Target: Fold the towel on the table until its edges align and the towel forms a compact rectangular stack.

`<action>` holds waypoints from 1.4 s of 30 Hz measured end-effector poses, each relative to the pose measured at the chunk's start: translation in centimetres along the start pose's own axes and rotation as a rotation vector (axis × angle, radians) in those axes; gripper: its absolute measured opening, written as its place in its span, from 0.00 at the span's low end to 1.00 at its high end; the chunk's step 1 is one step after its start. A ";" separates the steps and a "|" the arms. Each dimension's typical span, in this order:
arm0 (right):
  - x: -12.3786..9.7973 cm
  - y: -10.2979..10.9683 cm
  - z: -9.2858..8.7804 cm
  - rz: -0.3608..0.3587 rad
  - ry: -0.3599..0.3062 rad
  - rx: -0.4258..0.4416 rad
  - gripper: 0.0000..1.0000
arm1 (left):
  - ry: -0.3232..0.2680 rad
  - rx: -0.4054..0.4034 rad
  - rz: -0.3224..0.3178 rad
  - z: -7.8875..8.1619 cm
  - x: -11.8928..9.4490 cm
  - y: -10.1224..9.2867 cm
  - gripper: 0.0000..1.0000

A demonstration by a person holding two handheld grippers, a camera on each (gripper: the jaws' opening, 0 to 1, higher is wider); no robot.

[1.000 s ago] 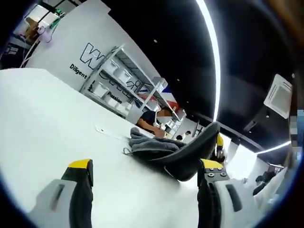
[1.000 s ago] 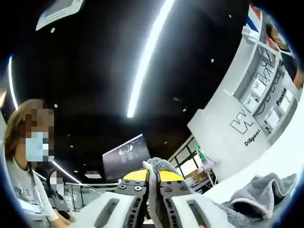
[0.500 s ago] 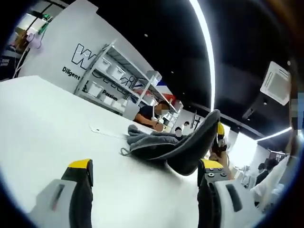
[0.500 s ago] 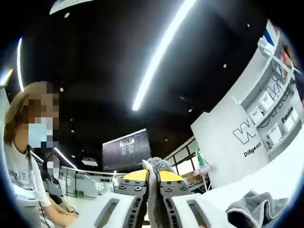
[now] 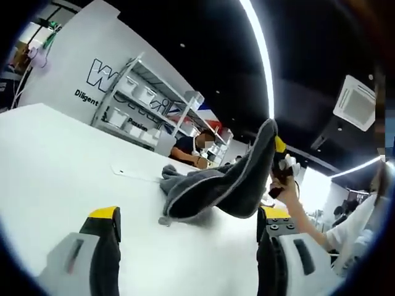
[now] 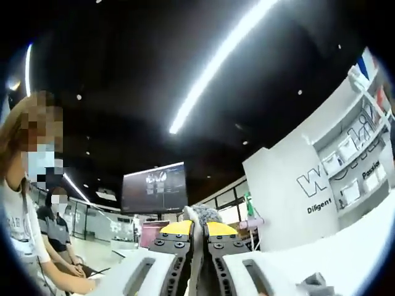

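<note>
A grey towel (image 5: 216, 188) lies bunched on the white table (image 5: 55, 166), and one corner of it is lifted high. In the left gripper view my right gripper (image 5: 279, 161) comes in from the right and holds that raised corner. The left gripper (image 5: 188, 222) stands open low over the table, short of the towel, with nothing between its yellow-tipped fingers. In the right gripper view the right gripper (image 6: 199, 229) is shut on a tuft of the towel (image 6: 207, 213) that sticks out above its tips.
A white sheet (image 5: 133, 172) lies flat on the table beyond the towel. Shelves with bins (image 5: 145, 102) stand along a white wall. A person (image 5: 191, 148) sits behind the table. People (image 6: 37, 209) stand at the left of the right gripper view, with a dark screen (image 6: 153, 188) behind.
The right gripper has risen with the towel corner, so the cloth now hangs steeper and more of it is off the table. The right gripper view has tilted away from the towel heap.
</note>
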State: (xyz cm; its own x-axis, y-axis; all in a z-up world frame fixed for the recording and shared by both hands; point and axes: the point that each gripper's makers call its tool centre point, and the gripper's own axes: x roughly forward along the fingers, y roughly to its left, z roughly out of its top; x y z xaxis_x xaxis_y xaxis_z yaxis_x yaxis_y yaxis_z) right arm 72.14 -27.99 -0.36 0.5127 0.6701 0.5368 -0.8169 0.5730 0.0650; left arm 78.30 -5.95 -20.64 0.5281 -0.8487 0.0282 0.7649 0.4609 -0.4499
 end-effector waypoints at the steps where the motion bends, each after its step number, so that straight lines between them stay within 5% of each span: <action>1: 0.2 -0.1 0.3 -0.003 0.001 -0.002 0.06 | -0.002 0.000 -0.001 0.1 -0.1 0.0 0.96; 22: 6.3 -0.1 7.1 -0.031 0.032 -0.108 0.05 | 0.011 -0.003 -0.030 -0.1 -0.4 -0.6 0.96; 37: 11.6 -0.9 12.9 -0.053 0.029 -0.208 0.05 | 0.108 0.080 -0.022 -1.5 0.0 -0.5 0.96; 42: 14.0 -1.1 13.7 -0.058 0.085 -0.254 0.05 | 0.119 0.090 -0.017 -1.7 0.1 -0.5 0.96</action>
State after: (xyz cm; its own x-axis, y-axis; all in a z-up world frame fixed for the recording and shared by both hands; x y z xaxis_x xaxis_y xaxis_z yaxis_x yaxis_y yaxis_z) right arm 76.63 -25.72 18.66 0.5858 0.6637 0.4652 -0.6986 0.7045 -0.1254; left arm 77.36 -6.65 -21.93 0.4715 -0.8788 -0.0735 0.8061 0.4633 -0.3682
